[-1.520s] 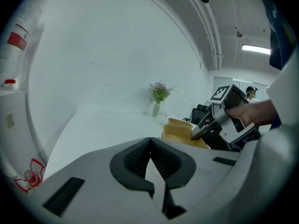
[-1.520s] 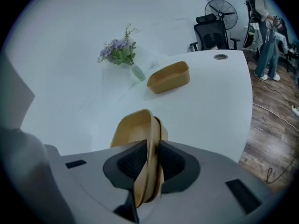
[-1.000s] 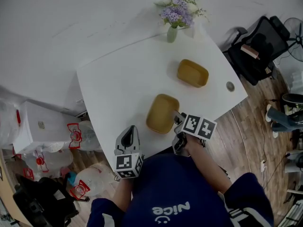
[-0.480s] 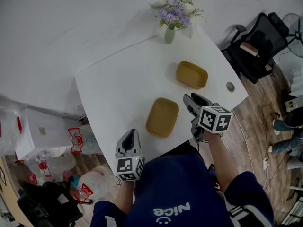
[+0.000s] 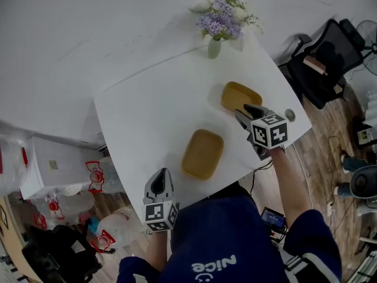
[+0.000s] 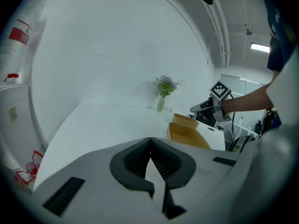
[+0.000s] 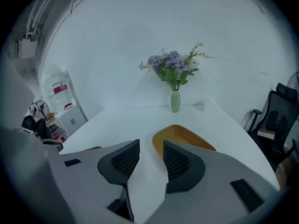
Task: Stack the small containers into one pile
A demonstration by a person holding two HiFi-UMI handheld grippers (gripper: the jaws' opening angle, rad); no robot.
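Head view: right gripper (image 5: 244, 112), jaws apart and empty, sits at the far container's (image 5: 238, 94) near rim, probably to grasp it; left gripper (image 5: 159, 181), jaws together on nothing, rests clear of the near container (image 5: 202, 154).

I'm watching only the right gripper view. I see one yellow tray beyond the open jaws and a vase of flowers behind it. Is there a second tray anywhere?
Observer: Yes. A second yellow tray lies empty on the table, nearer the person and apart from the first tray.
Operator: And where is the other gripper?
Observer: The left gripper is at the table's near edge, with its jaws shut on nothing.
Operator: Anything else on the table?
Observer: A small round disc sits near the edge on the person's right.
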